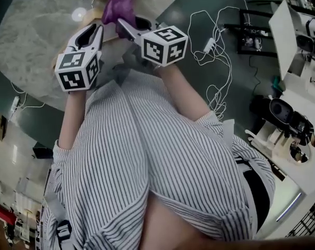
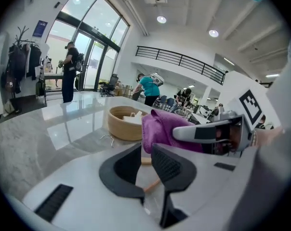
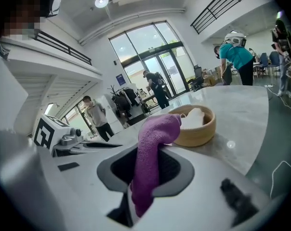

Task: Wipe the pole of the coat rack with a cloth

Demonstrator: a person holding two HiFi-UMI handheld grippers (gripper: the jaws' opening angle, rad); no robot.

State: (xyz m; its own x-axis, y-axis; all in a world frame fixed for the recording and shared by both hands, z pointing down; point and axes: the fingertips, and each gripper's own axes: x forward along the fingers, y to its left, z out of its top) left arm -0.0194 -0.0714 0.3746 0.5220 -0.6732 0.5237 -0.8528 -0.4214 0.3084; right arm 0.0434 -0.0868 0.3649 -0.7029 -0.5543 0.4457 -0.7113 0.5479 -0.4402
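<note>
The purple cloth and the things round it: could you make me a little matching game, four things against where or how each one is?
Things:
1. purple cloth
2. wooden bowl
3. left gripper
4. white cable

Places or states:
A. lies in loops on the dark floor
B. jaws slightly apart
C. clamped in the right gripper
D. stands on the marble table, something white in it

Pairs: 1-C, 2-D, 3-B, 4-A.

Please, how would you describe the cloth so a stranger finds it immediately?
On the grey marble table stands a round wooden bowl. Near it, the cloth hangs pinched between the jaws of the right gripper. It is the only purple, fluffy thing there.
</note>
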